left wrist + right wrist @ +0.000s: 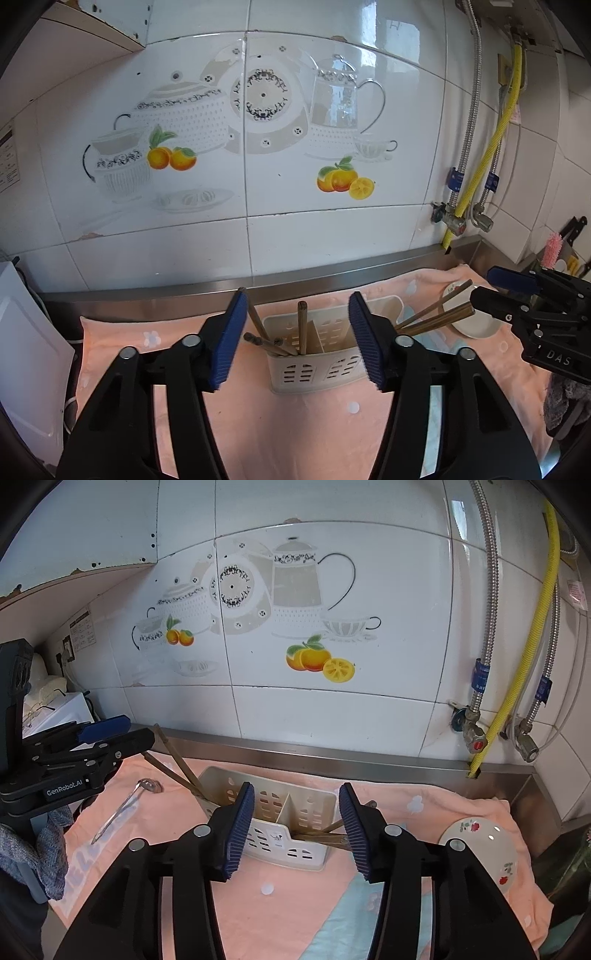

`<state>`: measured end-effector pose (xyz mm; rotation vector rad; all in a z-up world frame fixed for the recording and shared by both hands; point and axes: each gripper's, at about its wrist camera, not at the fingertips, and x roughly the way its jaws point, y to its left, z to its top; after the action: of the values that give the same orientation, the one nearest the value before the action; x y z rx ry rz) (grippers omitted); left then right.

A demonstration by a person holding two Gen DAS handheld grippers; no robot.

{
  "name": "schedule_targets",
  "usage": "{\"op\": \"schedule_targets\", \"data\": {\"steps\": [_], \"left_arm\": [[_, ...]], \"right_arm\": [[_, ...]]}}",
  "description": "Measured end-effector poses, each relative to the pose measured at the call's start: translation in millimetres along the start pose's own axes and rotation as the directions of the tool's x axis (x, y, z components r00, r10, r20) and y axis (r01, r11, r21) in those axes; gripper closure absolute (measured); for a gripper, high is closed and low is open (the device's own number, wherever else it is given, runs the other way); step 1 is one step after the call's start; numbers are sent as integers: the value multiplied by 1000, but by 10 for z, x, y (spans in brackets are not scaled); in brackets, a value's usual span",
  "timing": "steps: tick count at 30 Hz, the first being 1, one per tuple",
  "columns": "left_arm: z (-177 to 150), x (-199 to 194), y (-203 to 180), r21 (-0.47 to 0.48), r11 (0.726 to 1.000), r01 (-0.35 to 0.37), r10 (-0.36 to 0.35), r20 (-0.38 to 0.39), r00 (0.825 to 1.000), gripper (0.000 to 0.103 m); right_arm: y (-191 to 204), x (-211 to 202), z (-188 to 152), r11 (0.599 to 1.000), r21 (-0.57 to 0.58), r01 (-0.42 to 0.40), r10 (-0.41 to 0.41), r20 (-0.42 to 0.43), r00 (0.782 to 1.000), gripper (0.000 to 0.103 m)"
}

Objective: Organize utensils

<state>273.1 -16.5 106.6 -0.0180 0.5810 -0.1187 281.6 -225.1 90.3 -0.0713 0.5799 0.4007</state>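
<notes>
handling: the chopsticks (436, 314) look light, stiff and thin, likely wood or bamboo; smooth shafts could roll or twist between pads, so a hold near mid-length, square across the shaft, seems safest.
spoon handling: the metal ladle-spoon (125, 805) lies flat on soft cloth, slim and slippery; its handle is hard to get under, so pinching the raised end near the bowl looks easier.
look: brown chopsticks, several standing tilted in the left compartment of the cream slotted utensil holder (314, 354), one upright beside the divider; more lie loose at the holder's right end, leaning out toward the white flowered bowl (484, 845).
place: holder sits on the peach towel (258, 424), near the steel backsplash; spoon lies well apart to its left.
left gripper (297, 339): jaws apart, nothing between them, holder in line beyond.
right gripper (297, 829): jaws apart, empty, framing the holder; loose chopsticks just beside its right pad.
step judged: some chopsticks and the spoon not yet stowed.
</notes>
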Motion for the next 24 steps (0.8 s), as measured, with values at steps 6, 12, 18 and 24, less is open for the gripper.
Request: {"op": "schedule_targets", "data": {"steps": [6,12,18,24], "left_arm": [[-48,-119,3,6,1000,-12,12,16,1000,30],[-100,-241,4,7,1000,-15,15,32,999,19],[-176,-347,3,10,1000,-23,23,44,999,12],[-256,-440,11,6,1000,-23,23,52,998,8]], "right_arm": [[21,-106,-31,1000,-1,9,-9,14,1000,44],[27,-217,-69,1000,3,14,-14,28,1000,36],[30,-325,-121,1000,2,28,-28,39,999,28],[40,-410,-201,999,-5,41,-41,47,998,22]]}}
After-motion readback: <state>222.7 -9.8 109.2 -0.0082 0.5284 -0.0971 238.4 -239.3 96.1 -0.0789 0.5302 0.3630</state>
